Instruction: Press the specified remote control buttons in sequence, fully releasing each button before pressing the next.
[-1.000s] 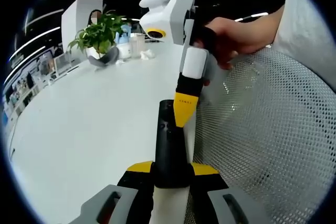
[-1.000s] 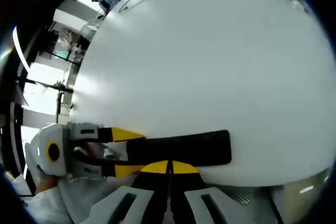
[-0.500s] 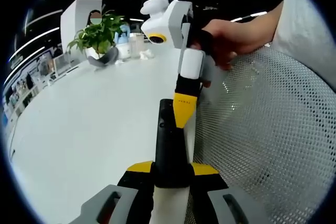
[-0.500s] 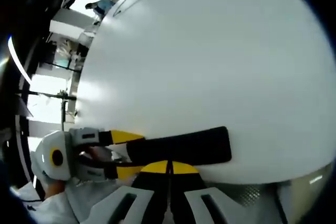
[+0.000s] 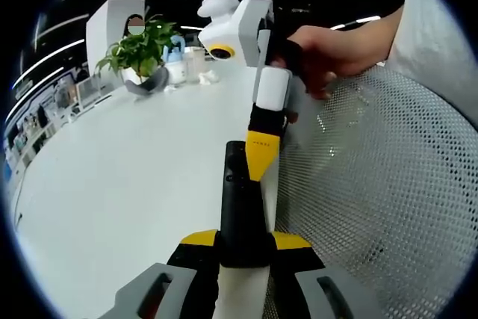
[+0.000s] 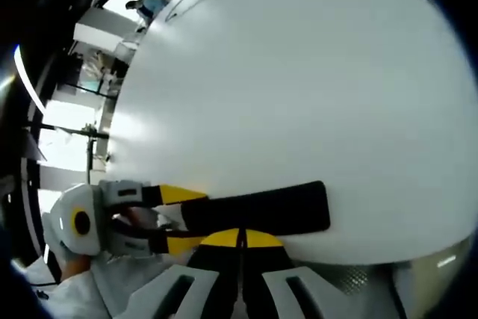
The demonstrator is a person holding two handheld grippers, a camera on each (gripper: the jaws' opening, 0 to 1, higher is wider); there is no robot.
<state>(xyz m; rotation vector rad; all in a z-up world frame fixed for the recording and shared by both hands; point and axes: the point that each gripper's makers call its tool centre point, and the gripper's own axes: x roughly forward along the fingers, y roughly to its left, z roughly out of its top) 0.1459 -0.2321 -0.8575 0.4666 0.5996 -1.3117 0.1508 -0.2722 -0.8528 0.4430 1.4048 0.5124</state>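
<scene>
A long black remote (image 5: 239, 207) sticks out forward from my left gripper (image 5: 243, 241), whose yellow-tipped jaws are shut on its near end. My right gripper (image 5: 260, 156) comes down from the upper right, held by a person's hand (image 5: 328, 50). Its jaws are shut and its yellow tip rests on the remote's upper face near the far end. In the right gripper view the remote (image 6: 261, 209) lies crosswise just beyond my right gripper (image 6: 239, 238), and the left gripper (image 6: 183, 218) clamps it from the left.
A white table (image 5: 127, 184) stretches away to the left, under the remote. A white mesh chair back (image 5: 373, 207) stands close on the right. A potted plant (image 5: 142, 50) and small items (image 5: 196, 65) sit at the table's far end.
The right gripper's body has swayed slightly above the remote while its tip stays at the same spot. The left gripper's hold on the remote is unchanged.
</scene>
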